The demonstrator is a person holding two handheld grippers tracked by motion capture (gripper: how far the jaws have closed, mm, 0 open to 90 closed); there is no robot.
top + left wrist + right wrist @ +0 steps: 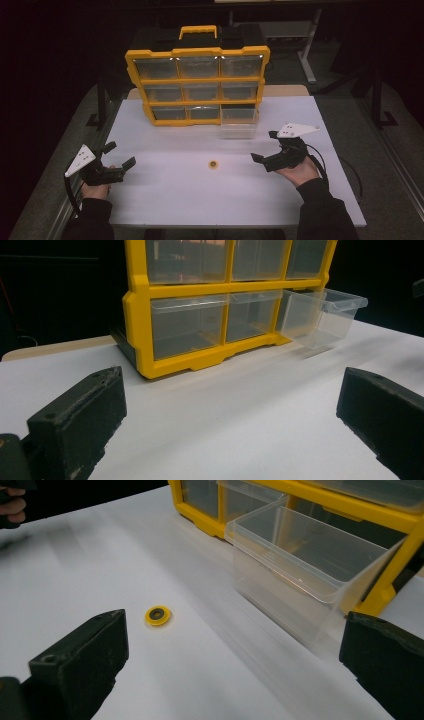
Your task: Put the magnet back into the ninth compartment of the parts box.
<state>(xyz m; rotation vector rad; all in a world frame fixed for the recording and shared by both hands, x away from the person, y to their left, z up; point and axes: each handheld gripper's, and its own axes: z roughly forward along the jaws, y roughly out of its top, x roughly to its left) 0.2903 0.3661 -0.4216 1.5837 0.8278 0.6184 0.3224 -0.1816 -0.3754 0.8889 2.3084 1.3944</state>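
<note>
Small yellow disc, dark centre, flat on bench between left tongs and right tongs; both released, empty.

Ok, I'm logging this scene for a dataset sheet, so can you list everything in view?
organizer cabinet: one, yellow frame with black handle top, clear drawers, far middle of table
pulled-out drawer: one, clear, looks empty, bottom right of cabinet
small ring: one, yellow with dark centre, mid-table, between the grippers
table: one, white
left gripper: one, black, jaws apart, near left
right gripper: one, black, jaws apart, near right
hands: two, dark sleeves, bottom edge
</note>
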